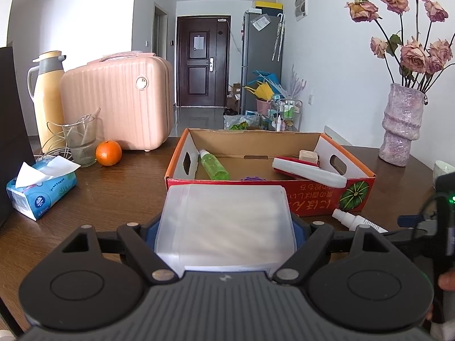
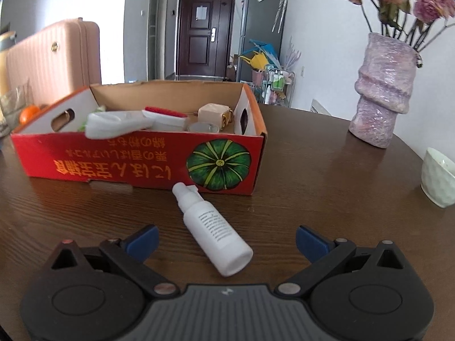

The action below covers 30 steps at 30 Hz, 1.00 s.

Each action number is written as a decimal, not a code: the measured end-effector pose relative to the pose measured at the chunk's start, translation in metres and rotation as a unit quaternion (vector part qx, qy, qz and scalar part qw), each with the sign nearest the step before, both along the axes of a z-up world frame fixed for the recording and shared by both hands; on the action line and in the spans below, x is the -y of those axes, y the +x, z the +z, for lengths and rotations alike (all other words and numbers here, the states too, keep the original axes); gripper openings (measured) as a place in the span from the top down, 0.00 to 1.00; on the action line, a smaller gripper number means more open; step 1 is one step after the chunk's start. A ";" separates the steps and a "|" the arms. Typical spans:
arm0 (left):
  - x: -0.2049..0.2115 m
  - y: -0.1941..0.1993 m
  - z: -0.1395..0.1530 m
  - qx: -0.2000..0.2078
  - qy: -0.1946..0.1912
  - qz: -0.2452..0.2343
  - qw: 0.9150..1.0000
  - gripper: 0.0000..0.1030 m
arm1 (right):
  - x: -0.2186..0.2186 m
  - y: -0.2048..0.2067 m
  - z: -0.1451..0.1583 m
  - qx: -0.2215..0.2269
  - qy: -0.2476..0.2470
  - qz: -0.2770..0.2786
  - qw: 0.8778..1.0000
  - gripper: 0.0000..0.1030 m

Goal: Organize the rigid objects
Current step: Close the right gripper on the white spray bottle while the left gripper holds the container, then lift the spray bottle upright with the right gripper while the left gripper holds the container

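Note:
My left gripper (image 1: pixel 226 231) is shut on a translucent white plastic box (image 1: pixel 224 221) and holds it just in front of the red cardboard box (image 1: pixel 312 196). That box holds a green bottle (image 1: pixel 213 164), a white and red device (image 1: pixel 307 170) and a beige block (image 1: pixel 308 156). In the right wrist view my right gripper (image 2: pixel 226 241) is open, its blue pads on either side of a white spray bottle (image 2: pixel 213 227) lying on the table in front of the red box (image 2: pixel 113 162). The bottle also shows in the left wrist view (image 1: pixel 355 220).
On the brown table stand a pink case (image 1: pixel 119 102), a thermos (image 1: pixel 47 96), a glass (image 1: pixel 81 142), an orange (image 1: pixel 108 153), a tissue pack (image 1: pixel 39 190), a vase of dried roses (image 2: pixel 384 93) and a white cup (image 2: pixel 438 176).

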<state>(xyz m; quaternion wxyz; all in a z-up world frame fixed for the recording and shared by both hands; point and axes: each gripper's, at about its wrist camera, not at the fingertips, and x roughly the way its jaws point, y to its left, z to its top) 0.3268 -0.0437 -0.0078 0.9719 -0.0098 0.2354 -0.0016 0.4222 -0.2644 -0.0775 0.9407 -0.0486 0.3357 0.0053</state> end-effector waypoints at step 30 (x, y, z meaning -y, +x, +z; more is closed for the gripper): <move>-0.002 -0.001 0.001 0.002 -0.007 0.001 1.000 0.20 | -0.021 -0.033 0.007 0.012 0.041 0.051 0.998 0.68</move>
